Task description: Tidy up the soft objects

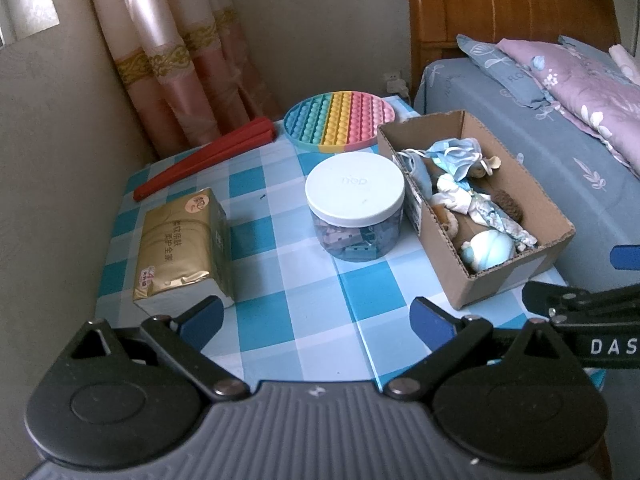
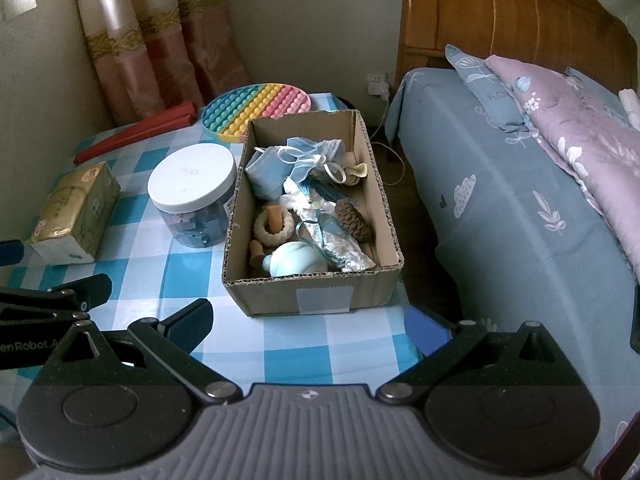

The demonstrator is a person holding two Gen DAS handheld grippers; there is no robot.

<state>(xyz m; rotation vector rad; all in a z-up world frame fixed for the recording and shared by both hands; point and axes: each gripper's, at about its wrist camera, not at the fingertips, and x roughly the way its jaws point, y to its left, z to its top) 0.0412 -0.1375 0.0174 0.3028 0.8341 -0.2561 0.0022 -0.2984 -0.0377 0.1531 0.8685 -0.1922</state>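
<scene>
Jaws: left gripper and right gripper both wide, empty.
Cardboard box: twelve o'clock, near table edge.
Room: bare checks in front.

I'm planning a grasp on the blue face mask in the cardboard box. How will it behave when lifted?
The face mask lies crumpled on the heap in the cardboard box, so it is probably floppy and very light. Its loose white ear loops lie over neighbouring items and may snag or drag them. Pinching the bunched fabric seems safer than pinching a loop.
</scene>
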